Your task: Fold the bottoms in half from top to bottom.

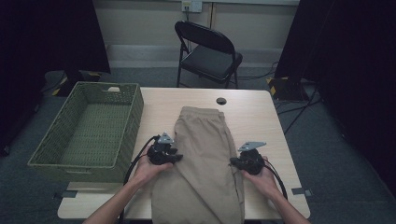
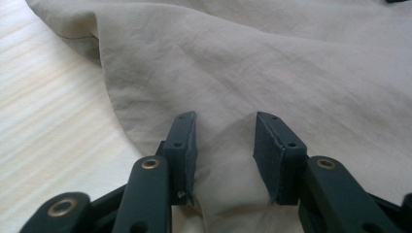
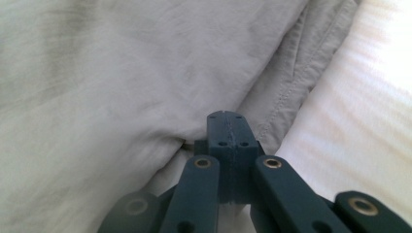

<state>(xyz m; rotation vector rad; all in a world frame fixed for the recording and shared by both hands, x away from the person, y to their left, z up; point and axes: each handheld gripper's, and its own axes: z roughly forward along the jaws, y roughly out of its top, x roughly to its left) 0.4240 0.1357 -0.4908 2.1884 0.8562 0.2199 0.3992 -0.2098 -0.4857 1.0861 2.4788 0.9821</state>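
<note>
Beige trousers (image 1: 205, 149) lie lengthwise down the middle of the light wooden table (image 1: 261, 112), waistband at the far end. My left gripper (image 1: 177, 157) rests on their left edge. In the left gripper view its jaws (image 2: 226, 131) stand apart, with a raised pucker of the trousers' cloth (image 2: 243, 63) between the pads. My right gripper (image 1: 232, 162) is at the trousers' right edge. In the right gripper view its jaws (image 3: 228, 119) are pressed together, and a fold of the trousers (image 3: 121, 73) is drawn in at their left side beside a stitched seam.
A green woven basket (image 1: 88, 126) stands off the table's left side. A black folding chair (image 1: 210, 51) is behind the far edge, and a round cable hole (image 1: 221, 101) sits just beyond the waistband. Bare table shows in the gripper views (image 2: 43, 111) (image 3: 369, 97).
</note>
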